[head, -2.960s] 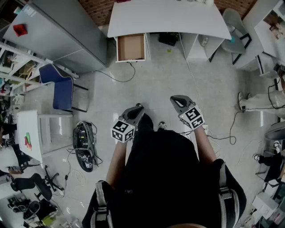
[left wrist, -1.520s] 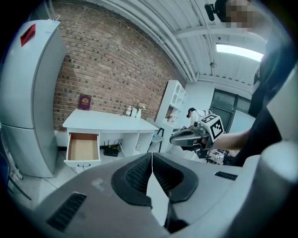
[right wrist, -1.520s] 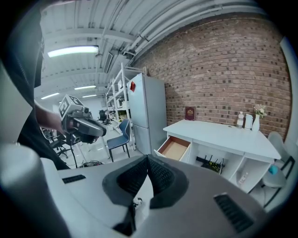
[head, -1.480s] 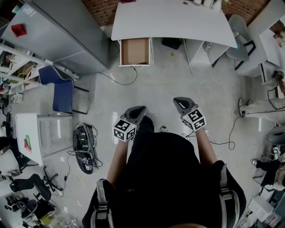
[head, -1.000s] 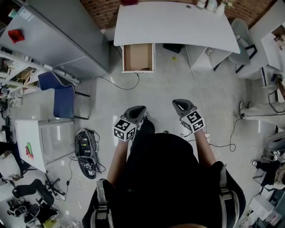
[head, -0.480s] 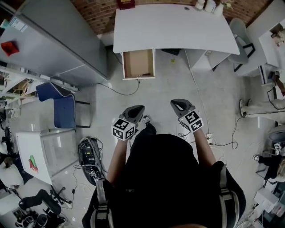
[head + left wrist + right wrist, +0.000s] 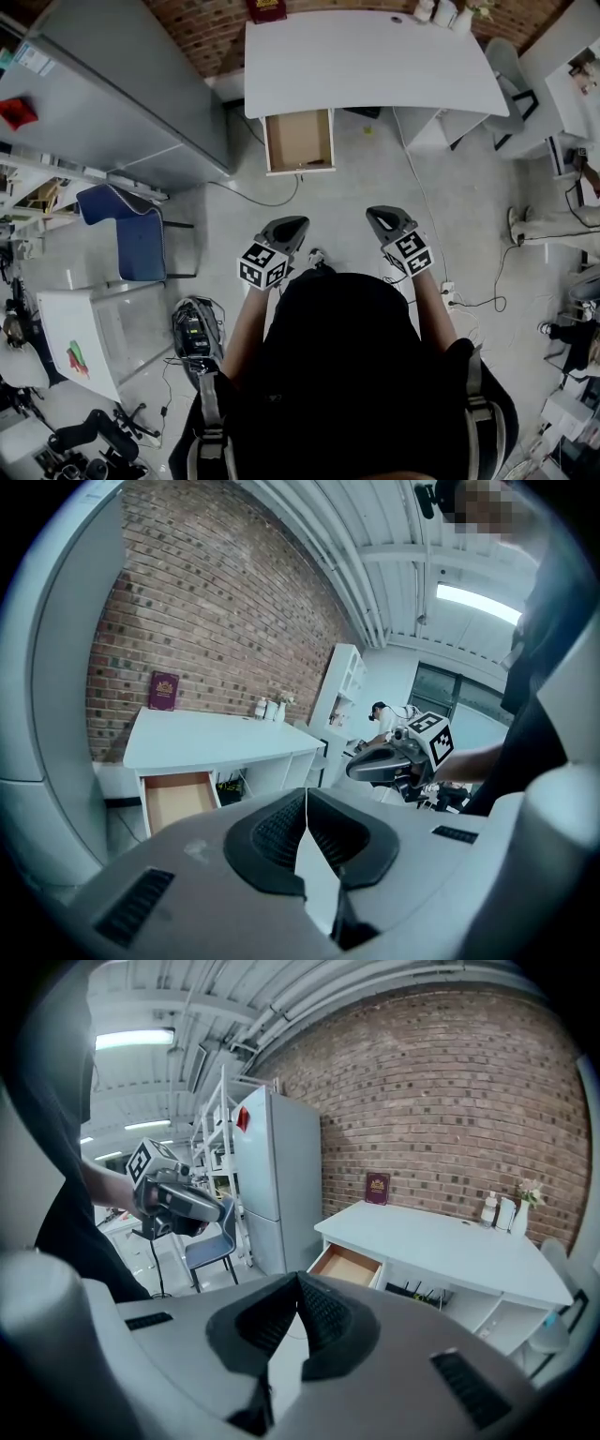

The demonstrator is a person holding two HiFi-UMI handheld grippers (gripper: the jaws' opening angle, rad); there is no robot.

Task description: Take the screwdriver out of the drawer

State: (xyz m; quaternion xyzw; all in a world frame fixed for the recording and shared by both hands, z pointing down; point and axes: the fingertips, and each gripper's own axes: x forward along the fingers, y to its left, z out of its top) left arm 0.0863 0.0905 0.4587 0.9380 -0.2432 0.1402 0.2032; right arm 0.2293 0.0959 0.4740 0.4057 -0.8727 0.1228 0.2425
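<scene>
Both the left gripper (image 7: 284,228) and the right gripper (image 7: 380,218) are closed and empty, and the person stands now a little nearer than before to the open drawer (image 7: 296,134) under the table (image 7: 375,56), where what seems to be the screwdriver (image 7: 316,161) lies untouched at the front edge.

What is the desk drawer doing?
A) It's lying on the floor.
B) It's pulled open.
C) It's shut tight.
B: the drawer sticks out from under the desk, so you can see its brown inside.
</scene>
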